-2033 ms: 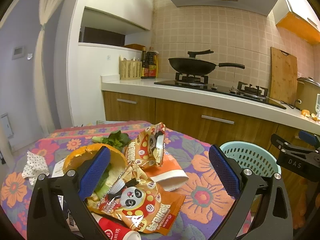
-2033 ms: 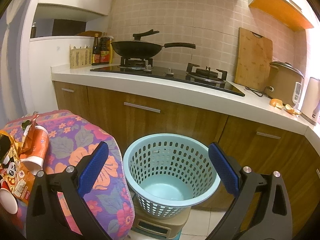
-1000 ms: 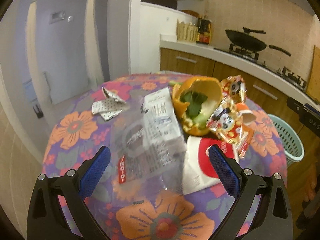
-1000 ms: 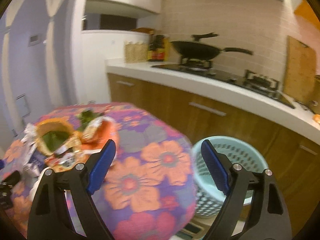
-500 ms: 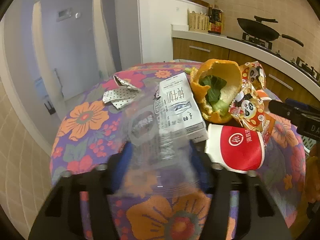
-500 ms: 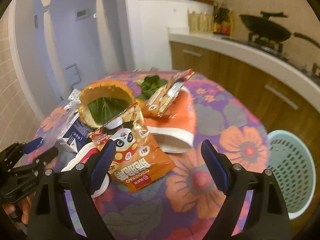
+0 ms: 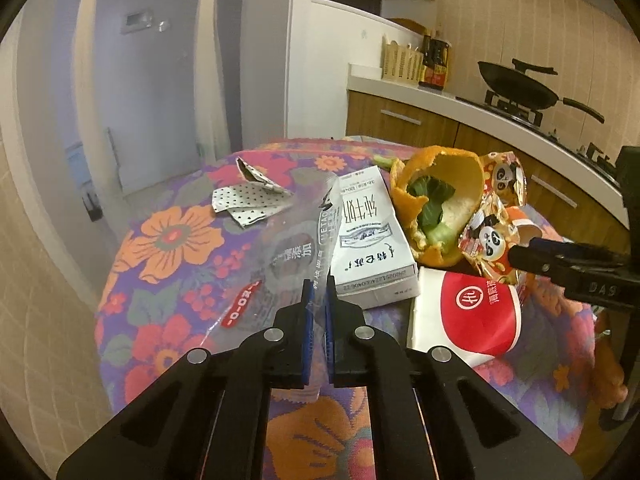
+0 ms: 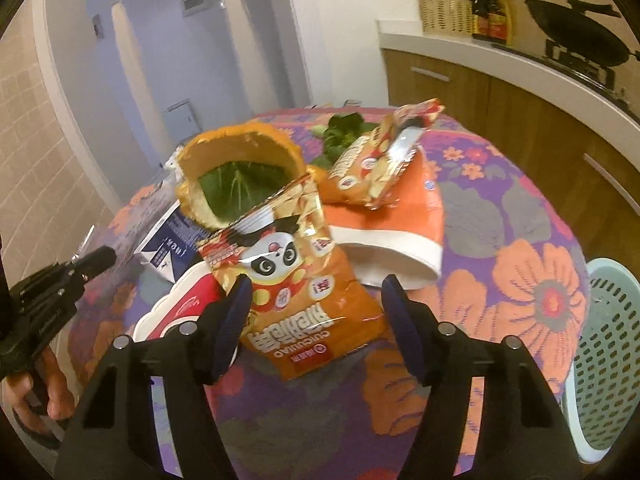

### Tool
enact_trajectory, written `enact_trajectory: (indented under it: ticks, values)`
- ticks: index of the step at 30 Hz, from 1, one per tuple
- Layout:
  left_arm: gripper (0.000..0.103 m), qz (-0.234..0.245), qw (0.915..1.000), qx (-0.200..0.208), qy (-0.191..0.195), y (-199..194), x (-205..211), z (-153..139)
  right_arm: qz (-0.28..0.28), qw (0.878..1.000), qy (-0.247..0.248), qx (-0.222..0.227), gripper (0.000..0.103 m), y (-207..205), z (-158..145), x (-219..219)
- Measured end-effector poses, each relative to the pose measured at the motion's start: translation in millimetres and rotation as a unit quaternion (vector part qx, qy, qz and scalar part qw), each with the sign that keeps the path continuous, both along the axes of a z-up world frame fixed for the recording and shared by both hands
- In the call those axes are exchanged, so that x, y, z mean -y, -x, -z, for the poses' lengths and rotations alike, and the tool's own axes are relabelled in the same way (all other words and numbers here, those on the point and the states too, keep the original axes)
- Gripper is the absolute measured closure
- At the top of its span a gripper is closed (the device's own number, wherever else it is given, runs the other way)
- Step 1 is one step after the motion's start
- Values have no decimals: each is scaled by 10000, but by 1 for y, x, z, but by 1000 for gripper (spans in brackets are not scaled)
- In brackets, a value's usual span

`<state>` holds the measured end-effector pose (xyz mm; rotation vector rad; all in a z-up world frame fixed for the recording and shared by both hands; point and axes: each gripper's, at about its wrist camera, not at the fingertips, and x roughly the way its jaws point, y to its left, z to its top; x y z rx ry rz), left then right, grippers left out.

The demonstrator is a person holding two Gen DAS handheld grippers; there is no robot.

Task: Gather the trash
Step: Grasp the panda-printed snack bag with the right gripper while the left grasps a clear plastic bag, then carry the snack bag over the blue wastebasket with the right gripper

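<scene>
Trash lies on a round table with a flowered cloth (image 7: pixel 168 240). My left gripper (image 7: pixel 317 300) is shut on a clear plastic wrapper (image 7: pixel 280 264) that lies beside a white milk carton (image 7: pixel 370 240). My right gripper (image 8: pixel 316 300) is open, its jaws either side of the lower end of an orange panda snack bag (image 8: pixel 296 280). An orange peel with green leaves (image 8: pixel 236 176), a second snack bag (image 8: pixel 376 160), an orange paper cup (image 8: pixel 400 216) and a red paper cup (image 7: pixel 480 312) lie close by.
A pale blue mesh basket (image 8: pixel 612 360) stands on the floor right of the table. A crumpled dotted paper (image 7: pixel 248 196) lies at the table's far left. A kitchen counter with a wok (image 7: pixel 516 84) runs behind.
My left gripper has closed on the clear wrapper. My right gripper has swung from the basket to the table and come down over the panda snack bag.
</scene>
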<state>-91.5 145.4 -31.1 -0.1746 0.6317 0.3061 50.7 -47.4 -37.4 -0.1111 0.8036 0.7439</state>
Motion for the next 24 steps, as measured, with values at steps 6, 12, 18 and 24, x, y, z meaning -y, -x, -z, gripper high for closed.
enact_trajectory:
  ticks: [6, 12, 18, 24]
  values:
    - [101, 15, 9998, 140, 154, 6, -5, -6, -138, 9998, 147, -74, 40, -13, 3, -15]
    - [101, 88, 9995, 226, 187, 7, -4, -10, -247, 9992, 273, -137, 69, -10, 9, -18]
    - [102, 106, 9991, 318, 244, 9, -5, -15, -329, 9986, -217, -349, 76, -11, 11, 5]
    - [102, 154, 9986, 460, 225, 13, -1, -26, -238, 9980, -558, -163, 81, 4, 0, 24]
